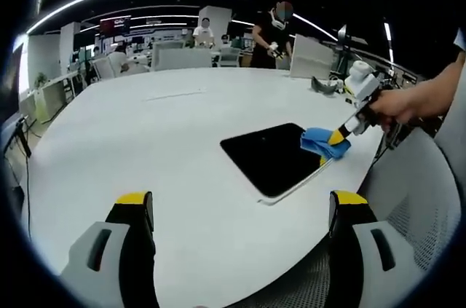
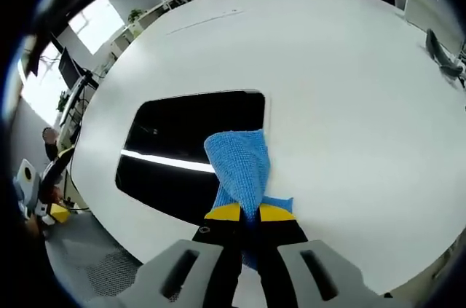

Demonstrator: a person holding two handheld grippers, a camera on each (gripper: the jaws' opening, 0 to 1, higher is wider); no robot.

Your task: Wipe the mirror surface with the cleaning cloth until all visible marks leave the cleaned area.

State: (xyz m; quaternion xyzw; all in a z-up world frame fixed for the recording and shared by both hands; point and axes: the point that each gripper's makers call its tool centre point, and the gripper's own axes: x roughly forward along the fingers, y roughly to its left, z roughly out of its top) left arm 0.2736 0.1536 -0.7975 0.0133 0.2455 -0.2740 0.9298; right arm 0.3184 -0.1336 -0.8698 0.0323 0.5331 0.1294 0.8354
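Observation:
A dark rectangular mirror [image 1: 271,156] lies flat on the white table [image 1: 145,140], near its right edge. In the right gripper view the mirror [image 2: 182,144] reflects a bright ceiling light. My right gripper [image 2: 247,213] is shut on a blue cleaning cloth [image 2: 242,166], and the cloth rests on the mirror's near right corner. From the left gripper view the same cloth [image 1: 326,142] sits on the mirror's far right corner, held by the right gripper [image 1: 339,135] in a person's hand. My left gripper [image 1: 240,210] hovers open above the table, short of the mirror, holding nothing.
A dark object [image 1: 324,85] lies on the table beyond the mirror, seen also as the dark object [image 2: 443,52] at the right. A person [image 1: 273,31] stands at the far end, with chairs and desks behind. A mesh chair [image 1: 415,199] sits at the table's right edge.

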